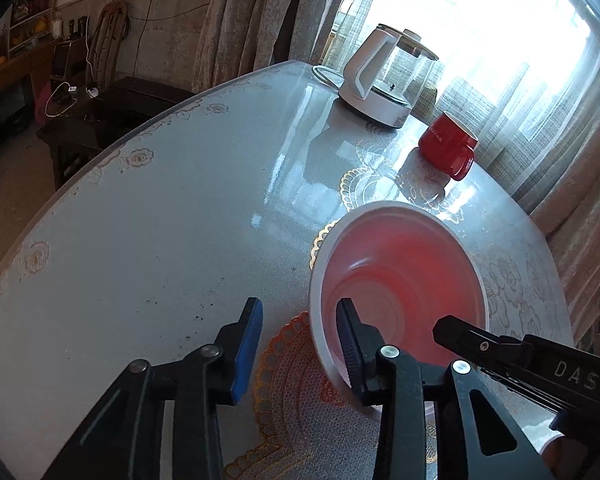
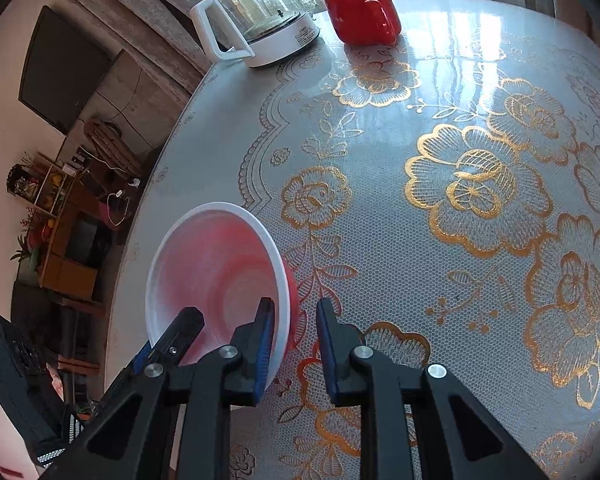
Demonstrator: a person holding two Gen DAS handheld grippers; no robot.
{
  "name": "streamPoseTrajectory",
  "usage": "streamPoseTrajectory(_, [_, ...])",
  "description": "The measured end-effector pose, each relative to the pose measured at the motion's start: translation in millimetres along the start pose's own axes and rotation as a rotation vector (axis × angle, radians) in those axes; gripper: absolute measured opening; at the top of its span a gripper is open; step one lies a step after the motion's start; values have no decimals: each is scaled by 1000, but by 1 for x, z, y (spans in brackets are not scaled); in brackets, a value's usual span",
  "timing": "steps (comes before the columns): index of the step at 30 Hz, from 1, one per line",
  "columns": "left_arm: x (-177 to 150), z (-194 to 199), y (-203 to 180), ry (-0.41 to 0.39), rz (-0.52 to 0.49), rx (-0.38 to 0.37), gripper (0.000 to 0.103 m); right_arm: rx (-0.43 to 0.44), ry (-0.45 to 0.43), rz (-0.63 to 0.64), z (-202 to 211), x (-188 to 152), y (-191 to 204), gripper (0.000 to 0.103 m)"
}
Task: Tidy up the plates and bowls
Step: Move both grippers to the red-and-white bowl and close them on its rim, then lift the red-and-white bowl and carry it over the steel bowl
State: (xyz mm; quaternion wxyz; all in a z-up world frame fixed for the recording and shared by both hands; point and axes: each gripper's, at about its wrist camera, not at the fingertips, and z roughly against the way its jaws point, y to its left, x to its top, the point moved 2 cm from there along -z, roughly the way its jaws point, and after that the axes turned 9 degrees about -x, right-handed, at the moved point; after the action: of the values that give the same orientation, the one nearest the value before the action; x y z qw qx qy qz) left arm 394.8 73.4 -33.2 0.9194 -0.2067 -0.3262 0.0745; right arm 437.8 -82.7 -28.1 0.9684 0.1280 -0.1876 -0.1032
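A bowl [image 1: 400, 276], red outside and pale pink-white inside, stands on the table; it also shows in the right wrist view [image 2: 216, 268]. My left gripper [image 1: 300, 332] is open and straddles the bowl's near-left rim: its right finger is inside the bowl, its blue-padded left finger outside. My right gripper [image 2: 294, 332] is open and straddles the bowl's right rim: its left finger is inside, its right finger outside. The right gripper's finger [image 1: 480, 340] shows inside the bowl in the left wrist view.
A glass kettle on a white base [image 1: 384, 76] and a red mug [image 1: 448, 144] stand at the table's far side by the curtained window. The round table [image 2: 460, 200] has a lace cover with gold flowers. Furniture stands beyond its left edge.
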Motion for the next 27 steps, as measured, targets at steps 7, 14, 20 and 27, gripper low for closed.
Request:
streamPoseTrajectory(7, [-5,-3,-13,16,-61,-11,16,12,10,-12,4,-9,-7,12])
streamPoseTrajectory(14, [-12,-4,-30,18,-120,-28,10,-4,27,-50,13,-23,-26,12])
streamPoseTrajectory(20, [-20,3,-46,-4,-168,-72,9,-38,-20,-47,38,-31,-38,10])
streamPoseTrajectory(27, [-35,14,-74,-41,-238,-145,9,-53,-55,-79,71,-50,-61,10])
